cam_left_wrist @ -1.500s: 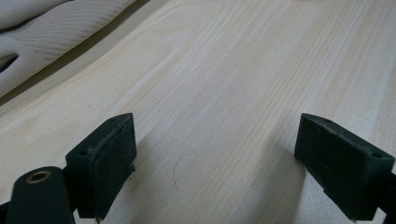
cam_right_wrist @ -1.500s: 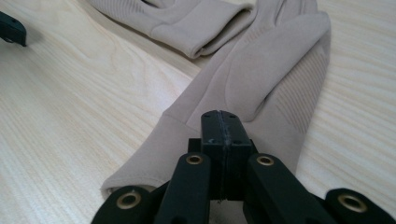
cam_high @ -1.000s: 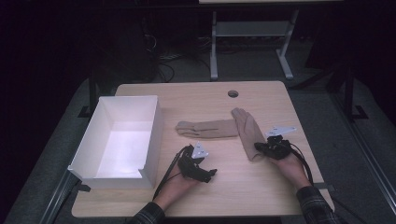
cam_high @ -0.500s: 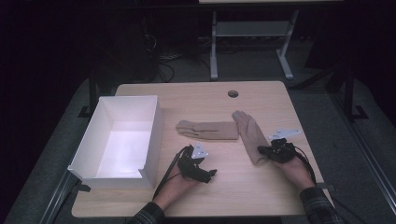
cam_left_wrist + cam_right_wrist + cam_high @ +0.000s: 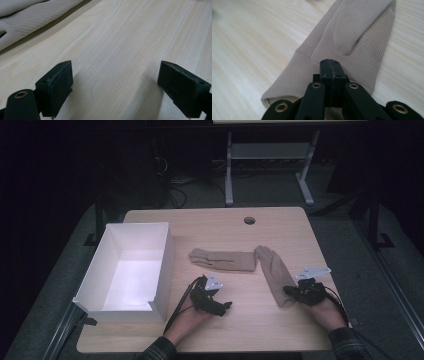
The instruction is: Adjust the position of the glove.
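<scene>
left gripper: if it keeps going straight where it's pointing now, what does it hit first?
Probably nothing: the left gripper is open over bare table, and its own view shows plain wood ahead. The glove lies off to that view's upper left, outside the jaws' line. Depth further out is unclear.

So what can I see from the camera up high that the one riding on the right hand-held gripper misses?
The high view alone takes in the white box at the table's left, the second glove lying flat beside it, the left hand-held gripper with jaws apart over bare wood, and the person's forearms. The right gripper view alone shows the closeness: its jaws pressed together at the cuff end of the glove, plus the ribbed stitching and thumb panel. Both share that angled glove, the right hand-held gripper on it, and the wooden table.
</scene>
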A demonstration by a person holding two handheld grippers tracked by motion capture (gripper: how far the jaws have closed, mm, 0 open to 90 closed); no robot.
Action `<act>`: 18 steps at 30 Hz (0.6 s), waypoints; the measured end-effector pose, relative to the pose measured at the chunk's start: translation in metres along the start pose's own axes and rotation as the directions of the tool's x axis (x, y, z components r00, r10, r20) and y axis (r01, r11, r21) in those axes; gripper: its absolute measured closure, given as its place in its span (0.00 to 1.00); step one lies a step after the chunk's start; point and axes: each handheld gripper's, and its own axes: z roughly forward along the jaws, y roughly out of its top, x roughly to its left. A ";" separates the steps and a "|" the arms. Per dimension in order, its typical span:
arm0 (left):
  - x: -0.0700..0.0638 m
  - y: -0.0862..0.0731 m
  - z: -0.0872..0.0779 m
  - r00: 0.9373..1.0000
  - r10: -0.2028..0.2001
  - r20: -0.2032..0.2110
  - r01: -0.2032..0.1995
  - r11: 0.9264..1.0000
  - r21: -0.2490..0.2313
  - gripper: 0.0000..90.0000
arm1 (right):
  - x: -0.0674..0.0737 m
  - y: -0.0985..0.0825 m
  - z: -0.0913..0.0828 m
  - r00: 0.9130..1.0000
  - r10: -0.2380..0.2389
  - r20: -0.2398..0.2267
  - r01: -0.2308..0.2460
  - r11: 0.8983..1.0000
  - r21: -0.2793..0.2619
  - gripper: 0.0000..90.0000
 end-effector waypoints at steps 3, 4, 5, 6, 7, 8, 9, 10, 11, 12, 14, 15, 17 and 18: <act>0.000 0.000 0.000 1.000 0.001 0.000 -0.001 1.000 0.000 0.14 | 0.002 -0.005 -0.005 1.000 -0.005 -0.006 0.005 1.000 0.005 1.00; 0.000 0.000 0.000 1.000 0.001 0.000 -0.001 1.000 0.000 0.14 | 0.004 -0.007 -0.007 1.000 -0.005 -0.007 0.005 1.000 0.008 1.00; 0.000 0.000 0.000 1.000 0.001 0.000 -0.001 1.000 0.000 0.14 | 0.004 -0.008 -0.008 1.000 -0.010 -0.007 0.010 1.000 0.007 1.00; 0.000 0.000 0.000 1.000 0.000 0.000 0.000 1.000 -0.001 0.14 | 0.006 -0.009 -0.009 1.000 -0.004 -0.009 0.004 1.000 0.010 1.00; 0.000 0.000 0.000 1.000 -0.001 0.000 0.001 1.000 -0.001 0.14 | 0.007 -0.010 -0.011 1.000 -0.003 -0.012 0.003 1.000 0.015 1.00; 0.000 0.000 0.000 1.000 -0.002 0.001 0.002 1.000 -0.001 0.14 | 0.007 -0.011 -0.011 1.000 -0.005 -0.013 0.005 1.000 0.013 1.00; 0.000 0.000 0.000 1.000 -0.002 0.001 0.002 1.000 -0.001 0.14 | 0.007 -0.011 -0.011 1.000 -0.005 -0.013 0.005 1.000 0.013 1.00; 0.000 0.000 0.000 1.000 -0.007 0.002 0.007 1.000 -0.002 0.14 | 0.010 -0.014 -0.014 1.000 -0.006 -0.018 0.007 1.000 0.017 1.00; -0.001 0.000 0.000 1.000 -0.008 0.002 0.008 1.000 -0.003 0.14 | 0.011 -0.015 -0.015 1.000 -0.006 -0.019 0.006 1.000 0.022 1.00; -0.001 0.000 0.000 1.000 -0.009 0.002 0.009 1.000 -0.003 0.14 | 0.012 -0.016 -0.016 1.000 -0.007 -0.022 0.008 1.000 0.020 1.00; -0.001 0.000 0.000 1.000 -0.010 0.002 0.010 1.000 -0.003 0.14 | 0.013 -0.016 -0.017 1.000 -0.001 -0.024 0.002 1.000 0.024 1.00; -0.001 0.000 0.000 1.000 -0.009 0.002 0.009 1.000 -0.002 0.14 | 0.014 -0.018 -0.018 1.000 -0.007 -0.027 0.008 1.000 0.024 1.00; 0.000 0.000 0.000 1.000 -0.007 0.002 0.007 1.000 -0.001 0.14 | 0.020 -0.022 -0.022 0.999 -0.009 -0.041 0.010 0.999 0.030 1.00; -0.001 0.000 0.000 1.000 -0.007 0.001 0.007 1.000 0.000 0.14 | 0.021 -0.023 -0.024 0.999 -0.009 -0.044 0.010 0.999 0.036 1.00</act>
